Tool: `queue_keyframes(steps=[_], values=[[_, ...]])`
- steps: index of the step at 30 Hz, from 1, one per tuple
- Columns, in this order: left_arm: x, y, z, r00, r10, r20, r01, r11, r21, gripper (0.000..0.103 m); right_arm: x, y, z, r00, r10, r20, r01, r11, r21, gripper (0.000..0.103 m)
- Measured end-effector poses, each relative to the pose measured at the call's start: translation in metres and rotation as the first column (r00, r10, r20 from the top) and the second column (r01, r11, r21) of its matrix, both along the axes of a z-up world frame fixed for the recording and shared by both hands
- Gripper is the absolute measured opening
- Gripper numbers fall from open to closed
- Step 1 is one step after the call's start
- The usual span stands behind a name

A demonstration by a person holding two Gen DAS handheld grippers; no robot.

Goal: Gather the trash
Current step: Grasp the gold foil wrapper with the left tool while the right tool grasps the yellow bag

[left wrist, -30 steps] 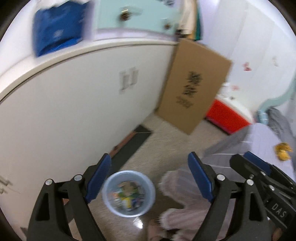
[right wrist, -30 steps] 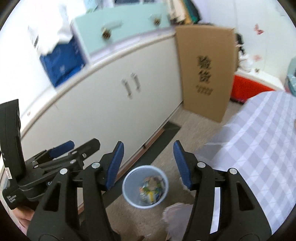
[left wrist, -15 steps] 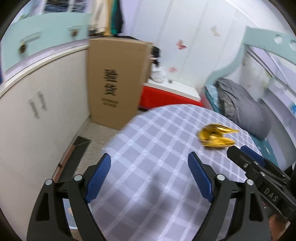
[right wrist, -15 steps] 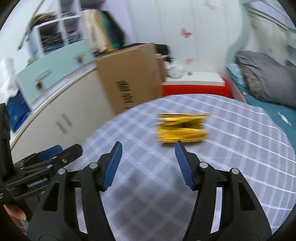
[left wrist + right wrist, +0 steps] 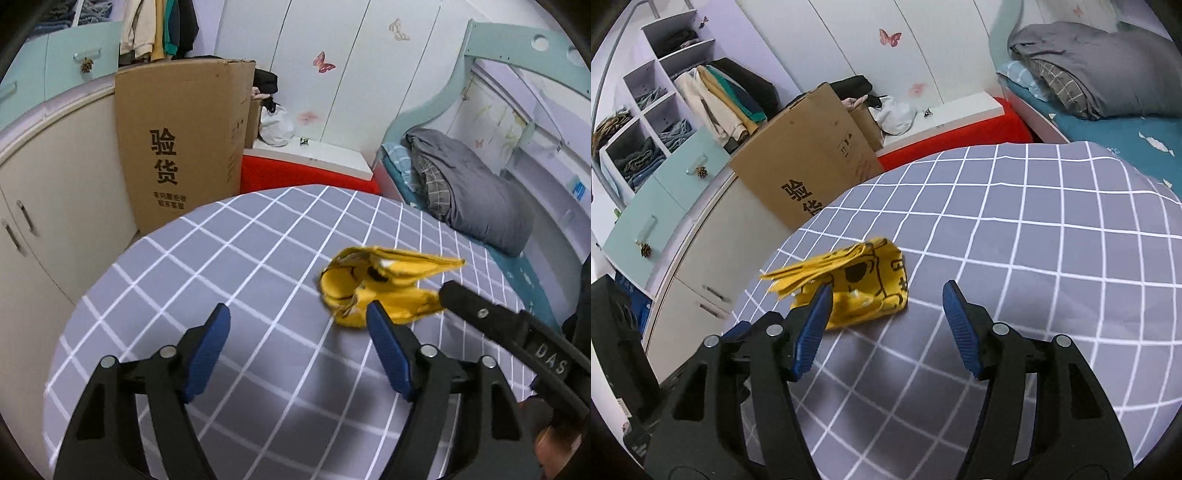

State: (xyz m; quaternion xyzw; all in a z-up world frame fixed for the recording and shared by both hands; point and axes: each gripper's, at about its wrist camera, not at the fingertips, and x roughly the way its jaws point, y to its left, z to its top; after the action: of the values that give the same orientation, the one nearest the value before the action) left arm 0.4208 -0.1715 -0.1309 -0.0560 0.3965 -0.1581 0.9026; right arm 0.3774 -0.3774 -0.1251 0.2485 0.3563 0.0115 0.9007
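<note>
1. Left wrist view, nearest: left gripper [image 5: 297, 343] at 6 o'clock, jaws apart and just narrowed, nothing between.
2. Right wrist view: right gripper [image 5: 884, 317] likewise spread, just widened, empty.
3. Beyond, at 1 o'clock from the left: crumpled yellow wrapper [image 5: 380, 286] lying on the checked tablecloth [image 5: 221, 266]; at 11 o'clock from the right [image 5: 860, 284].
4. Farthest, 11 o'clock: cardboard box [image 5: 184, 144].
5. Step judged: approaching trash to pick up. Next: centre one gripper over the wrapper, lower, close.
</note>
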Motion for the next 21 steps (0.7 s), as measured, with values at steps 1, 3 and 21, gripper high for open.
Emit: queue_keyframes(steps=[1, 3, 21], values=[[0.002, -0.003, -0.001, 1.000, -0.002, -0.001, 0.002, 1.000, -0.006, 0.072, 0.001, -0.001, -0.002, 1.000, -0.002, -0.005, 0.002, 1.000, 0.010, 0.061], [0.007, -0.006, -0.002, 1.000, 0.003, 0.002, -0.003, 1.000, -0.024, 0.065, 0.002, -0.002, -0.005, 1.000, 0.009, -0.011, -0.009, 1.000, 0.028, 0.061], [0.016, 0.012, 0.009, 1.000, 0.017, 0.000, -0.017, 0.988, -0.153, 0.068, -0.002, 0.003, -0.005, 0.999, 0.020, -0.029, -0.021, 0.999, -0.025, 0.056]])
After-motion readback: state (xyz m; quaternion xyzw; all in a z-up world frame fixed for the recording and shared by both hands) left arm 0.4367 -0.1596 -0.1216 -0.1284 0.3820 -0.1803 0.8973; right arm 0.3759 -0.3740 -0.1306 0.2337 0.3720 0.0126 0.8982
